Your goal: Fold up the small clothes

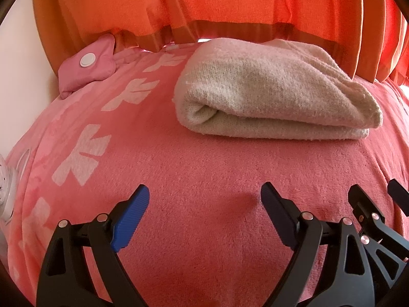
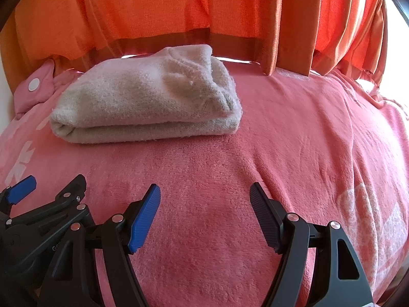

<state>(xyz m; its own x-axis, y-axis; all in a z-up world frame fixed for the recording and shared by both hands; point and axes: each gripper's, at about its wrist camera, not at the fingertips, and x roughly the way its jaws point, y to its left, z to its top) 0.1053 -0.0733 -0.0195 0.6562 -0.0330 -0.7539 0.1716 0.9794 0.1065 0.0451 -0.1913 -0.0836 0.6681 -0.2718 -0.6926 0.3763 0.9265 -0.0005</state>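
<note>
Folded beige garment (image 1: 276,89): one; left claw (image 1: 204,199), right claw (image 2: 204,199) spread, empty.

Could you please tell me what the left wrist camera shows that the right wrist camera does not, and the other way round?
Only the left wrist view shows a white object at the left edge of the bed, too cut off to identify, and a full row of white leaf patterns.

Only the right wrist view shows the blanket's right side, with a large pale print.

Both show the folded beige cloth lying on the pink blanket, the orange curtain, a pink pouch with a white button, and the left gripper and right gripper, both open and empty.
</note>
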